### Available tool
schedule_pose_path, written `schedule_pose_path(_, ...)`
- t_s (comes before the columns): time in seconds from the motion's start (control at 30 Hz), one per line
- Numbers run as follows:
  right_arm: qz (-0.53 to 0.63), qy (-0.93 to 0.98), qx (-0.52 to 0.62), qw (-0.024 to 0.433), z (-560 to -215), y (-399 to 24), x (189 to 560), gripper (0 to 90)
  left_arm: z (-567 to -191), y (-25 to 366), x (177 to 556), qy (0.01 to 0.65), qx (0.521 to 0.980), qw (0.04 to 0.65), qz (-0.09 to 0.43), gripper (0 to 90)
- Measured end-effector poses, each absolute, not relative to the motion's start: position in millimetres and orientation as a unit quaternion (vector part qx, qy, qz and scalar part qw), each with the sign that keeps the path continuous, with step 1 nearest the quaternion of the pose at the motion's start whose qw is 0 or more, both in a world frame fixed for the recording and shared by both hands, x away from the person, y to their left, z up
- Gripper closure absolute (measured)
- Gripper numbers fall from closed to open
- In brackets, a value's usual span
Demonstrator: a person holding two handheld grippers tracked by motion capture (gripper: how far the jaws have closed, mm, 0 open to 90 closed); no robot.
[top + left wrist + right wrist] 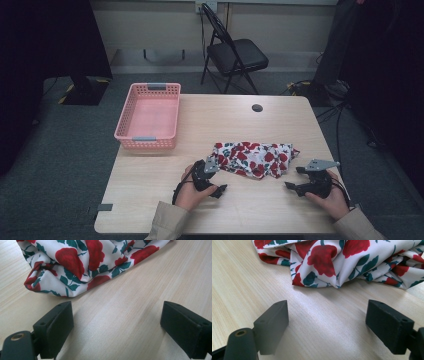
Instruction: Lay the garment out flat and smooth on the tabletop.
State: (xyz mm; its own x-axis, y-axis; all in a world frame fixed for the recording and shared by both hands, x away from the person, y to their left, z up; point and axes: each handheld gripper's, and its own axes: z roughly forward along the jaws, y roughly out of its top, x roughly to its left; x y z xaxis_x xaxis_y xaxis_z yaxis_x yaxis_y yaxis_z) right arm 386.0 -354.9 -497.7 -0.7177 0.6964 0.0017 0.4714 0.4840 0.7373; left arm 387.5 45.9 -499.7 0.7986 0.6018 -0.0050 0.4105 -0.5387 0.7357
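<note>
One rose-print cloth [254, 158] lay crumpled at table [150, 185] centre, probably light, limp and slippery; its loose corners looked best to pinch. One left gripper [215, 180] at eight o'clock and one right gripper [294, 177] at four o'clock stood spread, empty. One pink basket [148, 144] sat at ten o'clock.

No writing, label, brand, number or sign can be read in any of the views. The cloth [254, 158] lying just ahead of the two tongs carries a print of red roses and green leaves, with no lettering on it.
</note>
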Motion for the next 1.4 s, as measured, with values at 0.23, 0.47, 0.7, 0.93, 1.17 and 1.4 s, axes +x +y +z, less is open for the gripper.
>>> schedule_pose_path(0.23,0.374,0.848,0.344,0.149,-497.7,-355.1,386.1,17.9,-499.8,45.9,387.7,0.291,0.868,0.383,0.123,10.5)
schedule_pose_path(0.47,0.376,0.847,0.345,0.148,-497.3,-356.1,386.4,20.7,-498.7,48.8,388.0,0.305,0.862,0.387,0.123,13.7)
schedule_pose_path(0.7,0.393,0.842,0.337,0.152,-487.0,-355.7,385.8,24.4,-487.6,52.6,390.8,0.316,0.845,0.409,0.134,18.4)
schedule_pose_path(0.93,0.420,0.832,0.325,0.161,-470.4,-347.9,392.0,39.4,-475.1,39.9,397.1,0.300,0.837,0.435,0.143,35.4)
schedule_pose_path(1.17,0.421,0.833,0.327,0.149,-471.8,-334.5,404.3,52.5,-479.0,29.7,412.7,0.308,0.837,0.428,0.144,48.5)
schedule_pose_path(1.4,0.416,0.834,0.338,0.127,-482.6,-328.7,413.5,58.2,-485.9,22.7,419.8,0.302,0.847,0.418,0.130,55.7)
